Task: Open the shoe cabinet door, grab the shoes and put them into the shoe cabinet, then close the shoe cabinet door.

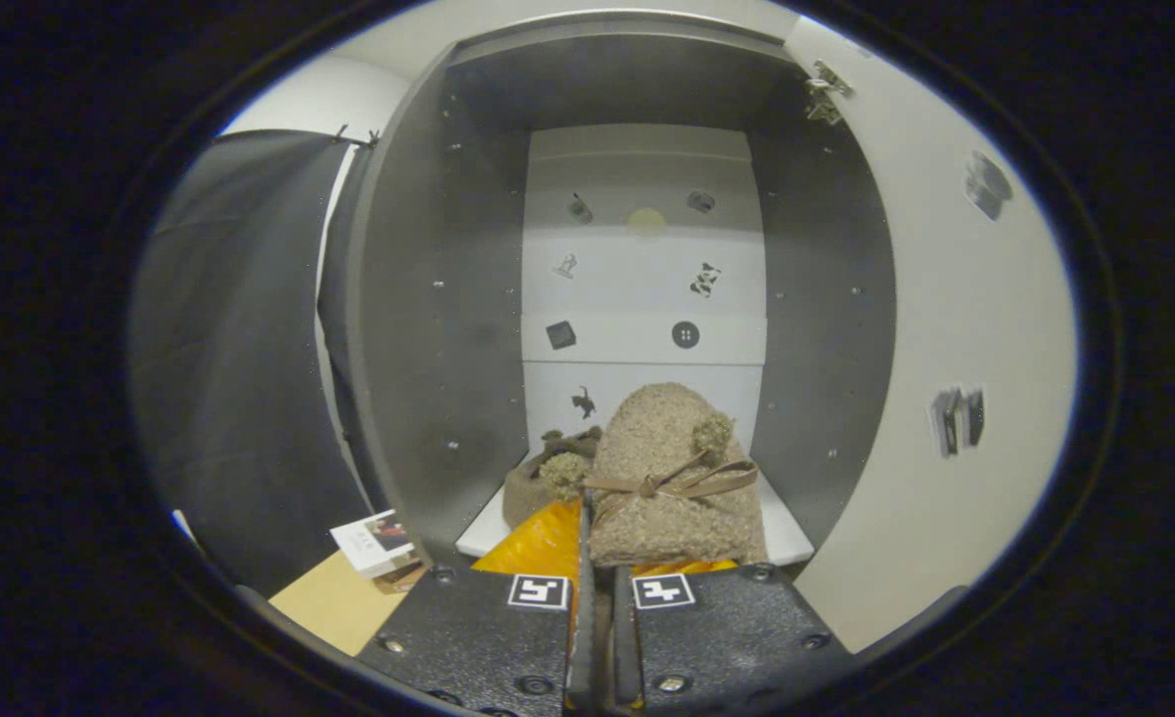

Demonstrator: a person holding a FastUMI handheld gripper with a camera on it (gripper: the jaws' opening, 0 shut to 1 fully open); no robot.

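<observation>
The jaws of the gripper [599, 578] look pinched nearly together on the heel edge of a fuzzy shoe [669, 478], holding it over the front lip of the cabinet [428, 329] floor, with its mate [548, 478] already inside just to the left. I'd say carry it deeper and level, set it beside the mate, then let go. The door [946, 329] stands open at the right, so back straight out before swinging it.

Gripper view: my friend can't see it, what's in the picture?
The gripper is shut on a fuzzy tan shoe, holding it inside the open shoe cabinet. A second shoe sits on the shelf behind it.
</observation>
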